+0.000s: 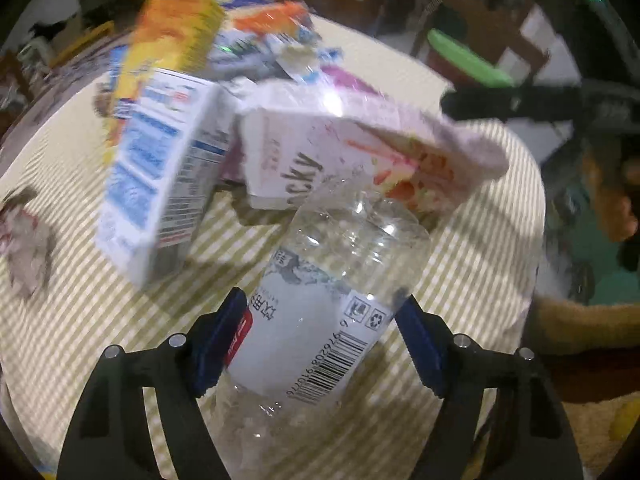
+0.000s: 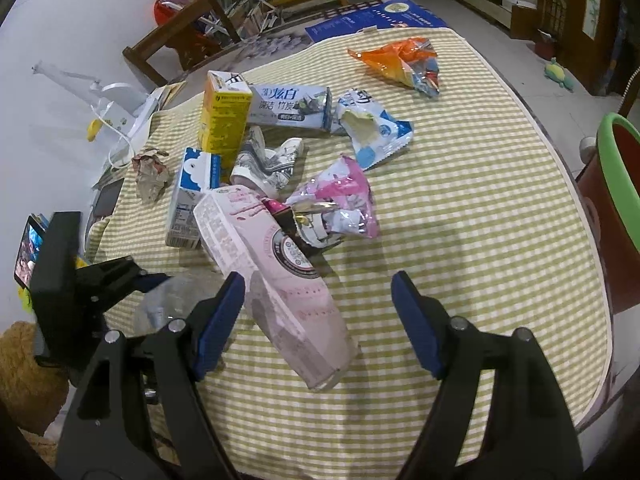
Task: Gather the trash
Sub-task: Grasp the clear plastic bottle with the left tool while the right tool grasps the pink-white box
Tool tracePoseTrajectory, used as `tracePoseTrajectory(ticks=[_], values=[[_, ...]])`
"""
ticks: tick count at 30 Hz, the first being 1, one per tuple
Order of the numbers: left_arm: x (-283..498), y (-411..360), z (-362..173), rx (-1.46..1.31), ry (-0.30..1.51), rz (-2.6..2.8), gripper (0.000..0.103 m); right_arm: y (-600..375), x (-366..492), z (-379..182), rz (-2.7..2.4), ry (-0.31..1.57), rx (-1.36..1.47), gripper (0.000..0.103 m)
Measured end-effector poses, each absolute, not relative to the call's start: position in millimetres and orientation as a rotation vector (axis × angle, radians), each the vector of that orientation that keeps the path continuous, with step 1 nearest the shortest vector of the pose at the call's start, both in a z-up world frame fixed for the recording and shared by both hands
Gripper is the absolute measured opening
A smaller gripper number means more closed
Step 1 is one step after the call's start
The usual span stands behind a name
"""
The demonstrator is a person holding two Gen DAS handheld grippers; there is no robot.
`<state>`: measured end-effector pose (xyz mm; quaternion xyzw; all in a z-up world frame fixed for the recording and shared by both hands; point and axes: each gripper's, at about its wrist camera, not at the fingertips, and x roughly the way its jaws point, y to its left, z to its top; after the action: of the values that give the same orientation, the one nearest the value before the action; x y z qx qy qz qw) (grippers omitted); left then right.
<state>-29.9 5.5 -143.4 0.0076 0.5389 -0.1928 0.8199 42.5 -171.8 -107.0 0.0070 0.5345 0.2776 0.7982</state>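
A crumpled clear plastic bottle (image 1: pixel 320 280) with a white barcode label lies on the checked tablecloth. My left gripper (image 1: pixel 320 340) is shut on it, a blue pad pressing each side. In the right wrist view the same bottle (image 2: pixel 176 300) shows at the left, partly hidden. My right gripper (image 2: pixel 318 320) stands open just above a long pink snack box (image 2: pixel 280 272). The box lies slantwise, its near end between the fingers and not gripped. Behind the bottle, the pink box (image 1: pixel 340 152) leans beside a blue-and-white milk carton (image 1: pixel 160 184).
More litter covers the table (image 2: pixel 480 240): a yellow carton (image 2: pixel 224 120), a toothpaste box (image 2: pixel 288 108), pink (image 2: pixel 344 200), blue-white (image 2: pixel 376 132) and orange (image 2: pixel 400 60) wrappers, crumpled paper (image 2: pixel 150 172). A green-rimmed bin (image 2: pixel 624 184) stands off the right edge.
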Motion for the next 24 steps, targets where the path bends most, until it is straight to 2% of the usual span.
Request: tracePoseTrajectory(ticks=[3, 6, 12, 17, 21, 24], values=[[-37, 24, -127, -0.083, 1.089, -0.331, 0.057, -164, 45, -109, 0.622, 1.159, -0.005, 0.074], [-40, 45, -111, -0.222, 1.026, -0.262, 0.056, -151, 46, -113, 0.66, 1.175, -0.034, 0.074], [-37, 55, -89, -0.303, 0.937, -0.192, 0.055, -129, 47, -133, 0.692, 1.228, -0.084, 0.074], [-23, 56, -87, -0.36, 0.931, -0.18, 0.055, -118, 43, -143, 0.697, 1.249, -0.124, 0.074], [-13, 55, -88, -0.362, 0.942, -0.179, 0.055, -117, 40, -146, 0.709, 1.247, -0.119, 0.056], [-8, 53, -88, -0.353, 0.942, -0.165, 0.055, -118, 38, -141, 0.714, 1.225, -0.141, 0.053]])
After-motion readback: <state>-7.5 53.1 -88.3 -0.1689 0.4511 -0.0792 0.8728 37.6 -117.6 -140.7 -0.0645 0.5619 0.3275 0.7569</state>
